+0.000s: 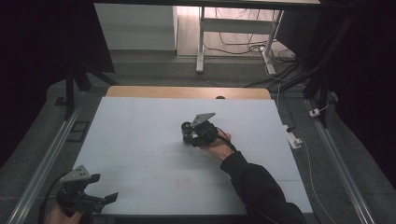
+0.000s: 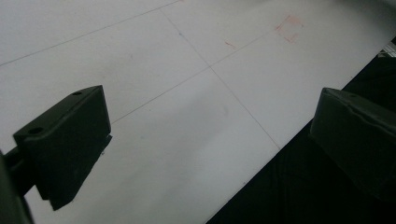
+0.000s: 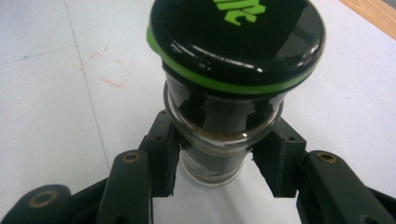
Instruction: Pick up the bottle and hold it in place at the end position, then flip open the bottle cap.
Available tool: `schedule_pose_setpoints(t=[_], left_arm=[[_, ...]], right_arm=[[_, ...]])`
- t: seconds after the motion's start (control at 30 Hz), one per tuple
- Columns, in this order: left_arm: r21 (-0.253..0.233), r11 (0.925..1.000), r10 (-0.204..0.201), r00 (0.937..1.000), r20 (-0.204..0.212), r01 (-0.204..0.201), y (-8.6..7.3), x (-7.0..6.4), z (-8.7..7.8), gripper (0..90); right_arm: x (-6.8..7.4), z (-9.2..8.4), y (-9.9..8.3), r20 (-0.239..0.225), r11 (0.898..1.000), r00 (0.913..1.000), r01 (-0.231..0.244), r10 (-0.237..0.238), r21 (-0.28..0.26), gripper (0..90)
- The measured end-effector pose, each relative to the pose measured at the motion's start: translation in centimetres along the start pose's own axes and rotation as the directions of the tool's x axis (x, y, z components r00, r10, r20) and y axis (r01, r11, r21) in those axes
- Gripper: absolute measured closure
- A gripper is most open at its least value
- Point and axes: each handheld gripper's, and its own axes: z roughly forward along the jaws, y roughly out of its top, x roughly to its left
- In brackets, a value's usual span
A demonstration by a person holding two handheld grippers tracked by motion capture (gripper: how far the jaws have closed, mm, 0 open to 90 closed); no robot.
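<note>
A small glass jar (image 3: 236,42) with a black lid, a green ring and green lettering stands upright on the white table mat (image 1: 140,140); it holds a brownish powder. My right gripper (image 3: 215,163) is shut on the jar's glass body below the lid, one pad on each side. In the high view this gripper (image 1: 190,136) and the jar (image 1: 187,127) sit near the mat's middle. My left gripper (image 1: 105,187) hovers over the mat's front left corner, open. Nothing lies between its jaws (image 2: 210,140).
Faint red pen marks (image 2: 288,29) show on the mat, also visible as red marks (image 3: 105,65) left of the jar. A wooden table edge (image 1: 187,92) lies at the back. Metal rails (image 1: 51,154) flank the table. A power strip (image 1: 294,140) and cables lie on the floor at right.
</note>
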Motion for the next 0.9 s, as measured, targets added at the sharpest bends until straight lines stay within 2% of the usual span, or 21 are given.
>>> schedule_pose_setpoints(t=[0.27, 0.47, 0.73, 0.9], left_arm=[[0.005, 1.0, -0.006, 0.9999, 0.015, 0.006, 0.1, 0.1, 0.0, 0.0], [-0.038, 0.9993, -0.004, 0.9995, 0.031, 0.005, 0.1, 0.2, -0.1, 0.0], [-0.062, 0.9978, 0.026, 0.9995, 0.017, -0.025, 0.6, 0.1, 0.0, 0.0], [-0.06, 0.9973, 0.044, 0.9986, 0.028, -0.042, 1.2, 0.0, 0.6, 0.0]], right_arm=[[-0.3, 0.0, -0.4, -0.015, 0.999, 0.9991, -0.041, 0.041, -0.022, 53.3], [-0.4, 0.1, -0.5, -0.019, 0.999, 0.9987, -0.047, 0.046, -0.023, 53.3], [-0.4, 0.1, -0.5, -0.018, 0.998, 0.9985, -0.051, 0.051, -0.026, 53.3], [-0.4, 0.1, -0.4, -0.018, 0.998, 0.9984, -0.053, 0.053, -0.023, 53.3]])
